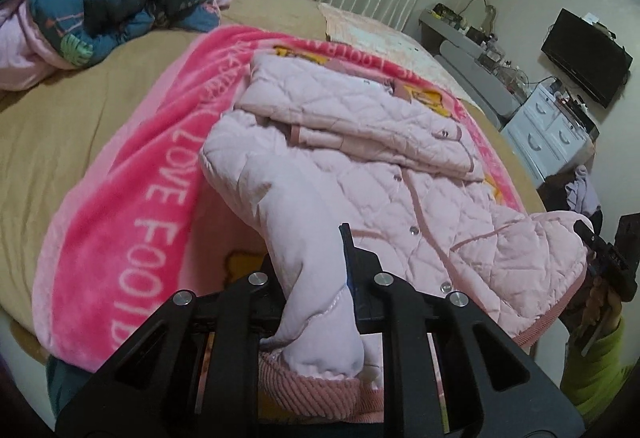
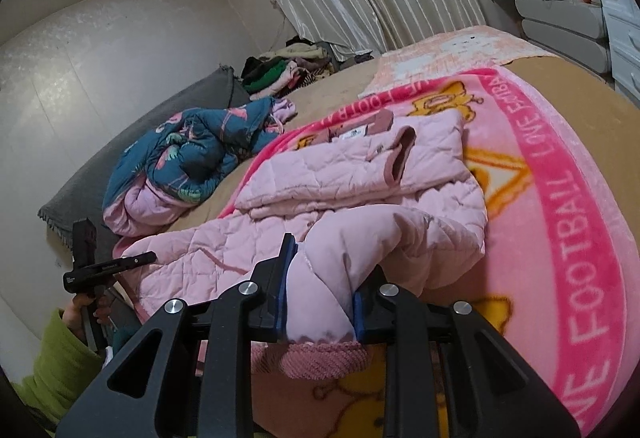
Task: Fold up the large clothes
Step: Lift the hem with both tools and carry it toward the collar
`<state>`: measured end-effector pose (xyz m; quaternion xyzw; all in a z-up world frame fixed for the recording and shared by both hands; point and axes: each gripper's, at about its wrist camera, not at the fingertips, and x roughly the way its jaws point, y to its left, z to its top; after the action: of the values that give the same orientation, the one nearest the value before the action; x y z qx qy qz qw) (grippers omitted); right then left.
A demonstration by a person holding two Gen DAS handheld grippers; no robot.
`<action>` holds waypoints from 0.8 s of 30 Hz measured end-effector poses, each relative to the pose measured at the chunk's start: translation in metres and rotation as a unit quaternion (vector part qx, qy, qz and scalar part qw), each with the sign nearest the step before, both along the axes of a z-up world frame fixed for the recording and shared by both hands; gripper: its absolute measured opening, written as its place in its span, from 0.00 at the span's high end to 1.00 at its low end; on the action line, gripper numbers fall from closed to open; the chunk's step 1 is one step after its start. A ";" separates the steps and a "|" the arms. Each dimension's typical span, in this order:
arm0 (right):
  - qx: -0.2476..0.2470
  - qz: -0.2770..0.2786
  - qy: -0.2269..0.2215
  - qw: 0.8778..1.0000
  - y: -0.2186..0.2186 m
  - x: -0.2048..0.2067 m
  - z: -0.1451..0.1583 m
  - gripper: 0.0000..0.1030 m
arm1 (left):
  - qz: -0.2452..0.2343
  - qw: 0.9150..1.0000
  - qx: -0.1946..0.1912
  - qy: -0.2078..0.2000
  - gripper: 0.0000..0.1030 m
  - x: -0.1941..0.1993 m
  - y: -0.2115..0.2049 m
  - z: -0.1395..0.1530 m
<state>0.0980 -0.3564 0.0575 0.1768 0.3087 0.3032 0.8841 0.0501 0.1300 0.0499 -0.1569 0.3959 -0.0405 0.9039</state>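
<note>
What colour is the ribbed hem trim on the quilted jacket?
Dusty pink, darker than the pale pink jacket; the hem trim shows best in the left wrist view.

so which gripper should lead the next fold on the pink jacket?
Neither clearly: a judgement. Left gripper and right gripper are each clamped on a near corner of the pink jacket by its ribbed hem, sleeves already folded in. Likely both lift together toward the collar.
</note>
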 end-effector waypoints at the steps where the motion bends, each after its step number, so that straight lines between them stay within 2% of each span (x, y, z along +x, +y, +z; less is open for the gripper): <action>1: 0.003 -0.001 -0.002 1.000 -0.001 0.002 0.002 0.78 | 0.001 1.000 0.002 -0.001 0.90 0.000 0.001 0.002; 24: 0.044 -0.029 -0.032 0.998 -0.017 0.061 0.035 0.79 | 0.049 0.998 0.002 -0.050 0.90 0.048 0.017 0.048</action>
<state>0.1593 -0.3730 0.0929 0.2146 0.2609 0.2963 0.8933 0.0979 0.1466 0.0982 -0.1723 0.3420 -0.0030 0.9237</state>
